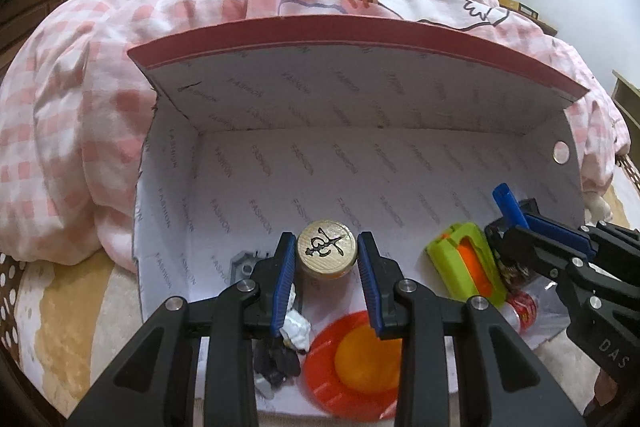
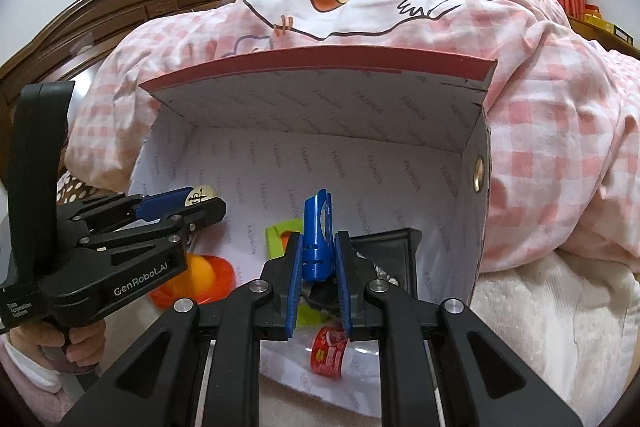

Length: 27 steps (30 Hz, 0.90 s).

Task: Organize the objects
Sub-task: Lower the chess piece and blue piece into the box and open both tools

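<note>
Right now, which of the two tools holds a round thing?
The left tool does: it holds the round wooden chess piece. The right tool grips a long blue clip.

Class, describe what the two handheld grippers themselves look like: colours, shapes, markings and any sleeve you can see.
Both the left gripper and the right gripper are matte black angular linkages with silver pivot bolts and ribbed blue finger pads. The left body reads "GenRobot.AI" in white; the right shows "DAS". The left hand wears a pale pink sleeve.

Pink-white checked quilt [image 1: 72,115]; white box [image 1: 304,171] — red rim; orange dish [image 1: 320,379].
</note>
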{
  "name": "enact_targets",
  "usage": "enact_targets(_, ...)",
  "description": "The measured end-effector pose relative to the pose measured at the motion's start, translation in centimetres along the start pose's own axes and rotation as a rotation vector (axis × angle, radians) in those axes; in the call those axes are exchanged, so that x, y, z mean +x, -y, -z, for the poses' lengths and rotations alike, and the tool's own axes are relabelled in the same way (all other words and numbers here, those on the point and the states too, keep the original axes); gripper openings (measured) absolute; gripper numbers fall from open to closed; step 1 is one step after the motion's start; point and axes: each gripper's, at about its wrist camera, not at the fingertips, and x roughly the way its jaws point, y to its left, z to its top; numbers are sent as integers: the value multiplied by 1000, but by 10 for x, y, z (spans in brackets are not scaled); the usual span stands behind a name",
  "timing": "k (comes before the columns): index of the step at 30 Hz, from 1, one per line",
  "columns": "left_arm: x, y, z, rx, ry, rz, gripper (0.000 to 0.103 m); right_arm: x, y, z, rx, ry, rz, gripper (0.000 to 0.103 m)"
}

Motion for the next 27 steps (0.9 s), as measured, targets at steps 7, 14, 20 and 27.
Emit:
enact_targets(7,14,-3,-7,-14,-3,-12,31,10,4,-4,-3,0,22,17)
enact_targets(14,19,-4,-14,-3,15,-41,31,18,5,-7,3,-6,37,17)
enact_targets(20,21,8,-17,32,-2,-59,62,19,3,-6,-11,-8,22,21)
enact_targets(27,12,20,-18,85,7,-63,66,9,-2,-10,-28,30,23,45)
